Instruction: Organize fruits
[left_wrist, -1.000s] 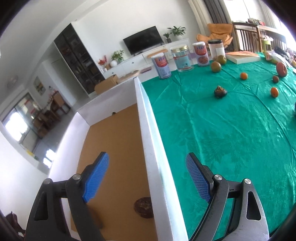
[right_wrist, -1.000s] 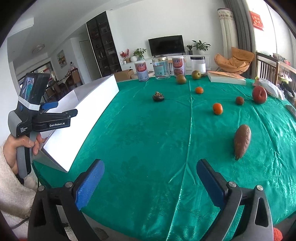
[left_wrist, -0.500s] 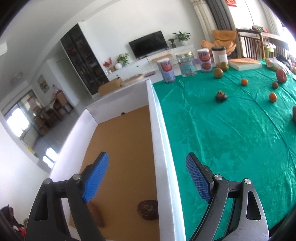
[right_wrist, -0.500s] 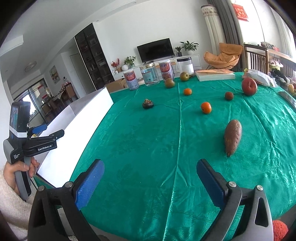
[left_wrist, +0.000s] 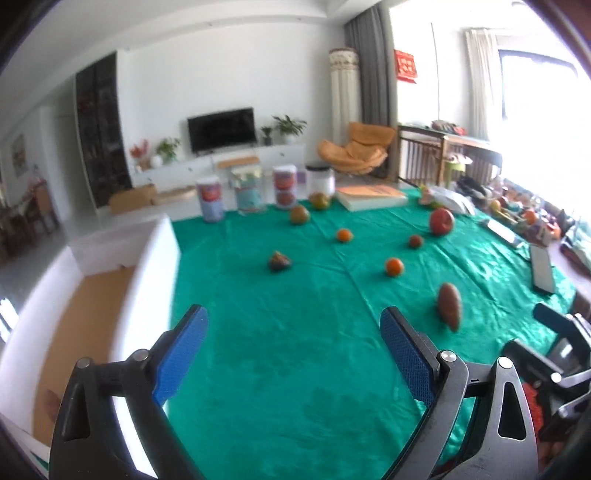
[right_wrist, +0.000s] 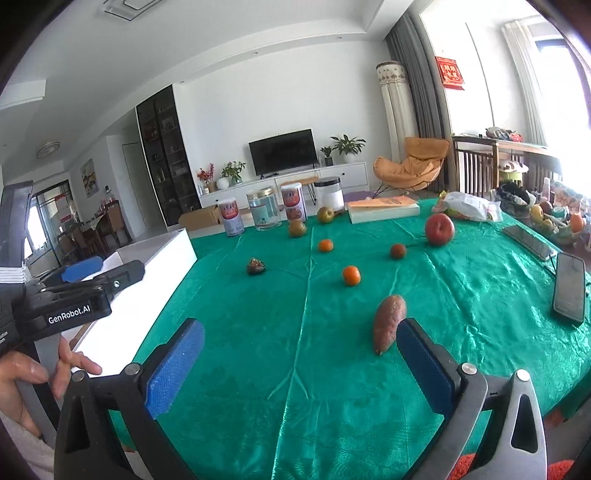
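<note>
Fruits lie scattered on the green tablecloth: a sweet potato, two oranges, a red apple, a small dark fruit, two brownish pears and a dark lumpy fruit. A white box with a brown floor stands at the table's left. My left gripper is open and empty over the cloth beside the box. My right gripper is open and empty, its right finger just before the sweet potato.
Three tins and a white jar stand at the far edge beside a flat book. Two phones lie at the right edge. A plastic bag and clutter sit far right.
My left gripper has swung right, from over the box to over the green cloth. My right gripper has moved forward and right, closer to the sweet potato.
</note>
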